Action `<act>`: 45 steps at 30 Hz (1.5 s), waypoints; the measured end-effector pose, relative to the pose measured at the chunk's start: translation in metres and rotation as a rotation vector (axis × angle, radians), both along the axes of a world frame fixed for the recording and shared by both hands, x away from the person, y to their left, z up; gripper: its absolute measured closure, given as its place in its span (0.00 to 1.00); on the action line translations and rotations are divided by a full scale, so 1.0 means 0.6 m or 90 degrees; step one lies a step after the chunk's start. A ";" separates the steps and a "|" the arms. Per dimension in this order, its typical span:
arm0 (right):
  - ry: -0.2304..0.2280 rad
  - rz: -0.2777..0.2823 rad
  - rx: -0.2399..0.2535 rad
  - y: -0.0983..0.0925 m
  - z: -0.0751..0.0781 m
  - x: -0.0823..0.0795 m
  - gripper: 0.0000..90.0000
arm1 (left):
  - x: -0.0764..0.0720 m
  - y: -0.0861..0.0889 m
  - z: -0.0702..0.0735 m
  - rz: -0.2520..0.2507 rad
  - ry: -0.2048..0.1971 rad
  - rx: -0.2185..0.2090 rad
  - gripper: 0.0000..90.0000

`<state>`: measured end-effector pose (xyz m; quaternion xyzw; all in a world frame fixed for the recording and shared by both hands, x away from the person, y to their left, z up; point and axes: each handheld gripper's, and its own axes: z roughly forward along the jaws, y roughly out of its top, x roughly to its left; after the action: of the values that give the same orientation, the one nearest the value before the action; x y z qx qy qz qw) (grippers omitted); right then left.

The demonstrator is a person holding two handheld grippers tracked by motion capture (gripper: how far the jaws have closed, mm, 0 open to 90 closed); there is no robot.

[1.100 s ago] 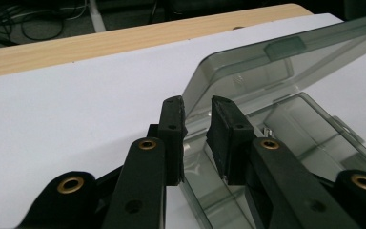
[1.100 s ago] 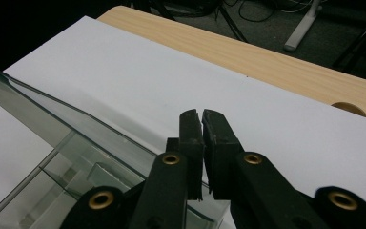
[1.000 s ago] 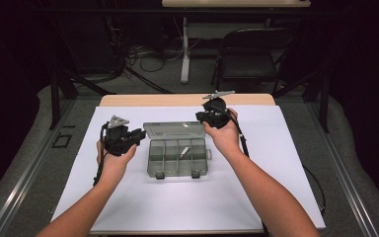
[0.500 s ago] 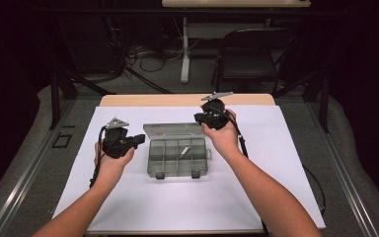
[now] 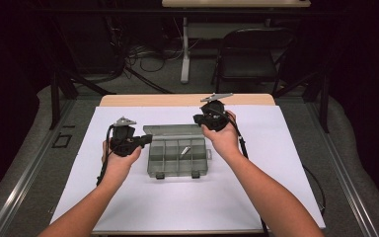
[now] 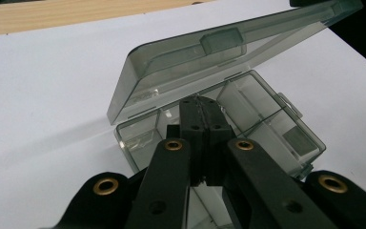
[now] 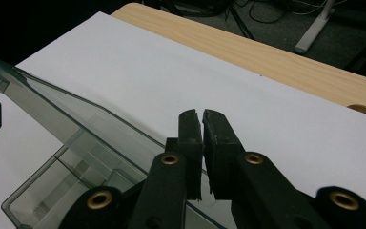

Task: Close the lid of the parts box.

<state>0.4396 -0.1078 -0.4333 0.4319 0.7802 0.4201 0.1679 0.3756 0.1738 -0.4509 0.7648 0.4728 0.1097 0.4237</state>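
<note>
High view: compartment box (image 5: 179, 154), lid (image 5: 173, 130) raised, at mat (image 5: 276, 163) centre between both grippers. Left gripper view: left gripper (image 6: 201, 112) has just closed empty over the box's left end. Right gripper view: right gripper (image 7: 202, 121), shut and empty, beside the lid; judged ready to reposition.

The clear grey plastic compartment box (image 5: 179, 155) occupies the centre of the white table cover (image 5: 177, 207). Its raised hinged lid (image 6: 228, 52) leans over the rear compartments and blocks entry from behind. From above and in front the compartments are open. Broad bare cover lies in front of the box, and narrower bare strips lie beyond each forearm.
</note>
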 end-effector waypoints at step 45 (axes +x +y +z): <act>0.046 0.071 -0.003 -0.004 -0.041 -0.057 0.96 | -0.029 0.010 -0.046 -0.013 0.022 -0.017 1.00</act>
<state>0.4056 -0.1105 -0.4578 0.4019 0.8096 0.4115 0.1168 0.3584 0.1796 -0.4782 0.7658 0.4733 0.0858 0.4268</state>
